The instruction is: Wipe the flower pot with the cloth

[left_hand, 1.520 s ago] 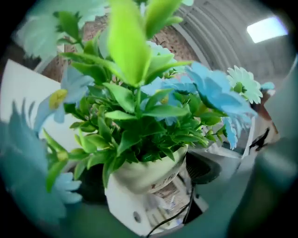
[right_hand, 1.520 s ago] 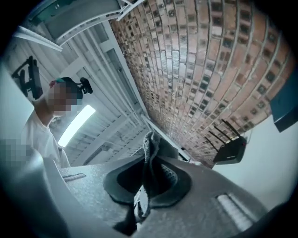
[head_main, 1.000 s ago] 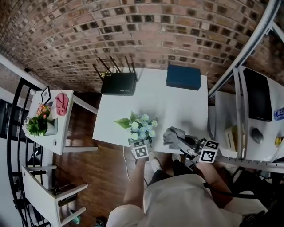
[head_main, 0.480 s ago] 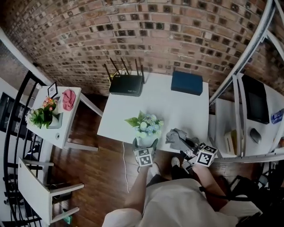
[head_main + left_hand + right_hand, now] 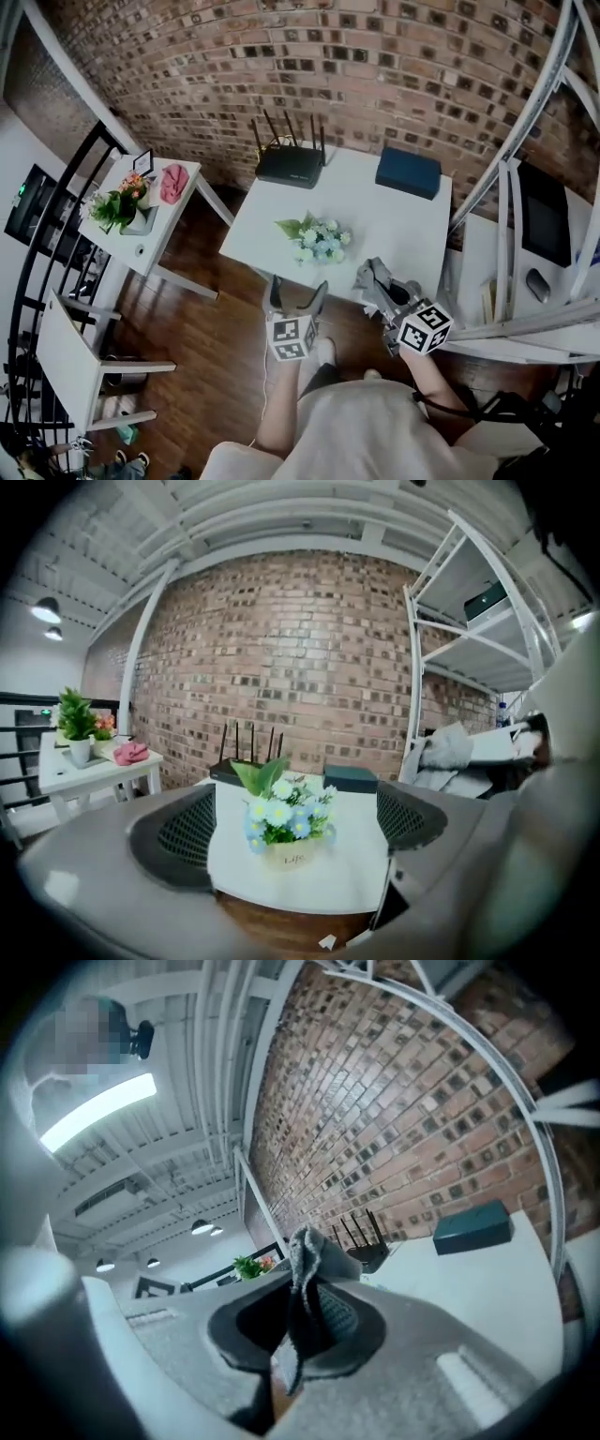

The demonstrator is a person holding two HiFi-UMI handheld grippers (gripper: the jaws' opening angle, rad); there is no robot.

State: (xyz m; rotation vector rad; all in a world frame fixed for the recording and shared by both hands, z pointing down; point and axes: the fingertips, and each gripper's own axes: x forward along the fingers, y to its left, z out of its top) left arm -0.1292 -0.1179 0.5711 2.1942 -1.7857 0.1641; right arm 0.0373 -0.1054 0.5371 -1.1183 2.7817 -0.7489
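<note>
Flower pot (image 5: 286, 858) untouched on table (image 5: 403, 220); left tongs (image 5: 298, 286) empty, spread, just narrowing; right tongs (image 5: 302, 1326) pinching cloth (image 5: 305, 1251); next, probably: brace pot, wipe.

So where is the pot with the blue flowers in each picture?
Head view: the flower pot stands on the white table's near half, a bit left of middle.
Left gripper view: the flower pot is low in the centre, seen between the two jaws and untouched.
Right gripper view: not in it.
Shared landmark: the dark blue box by the brick wall.
</note>
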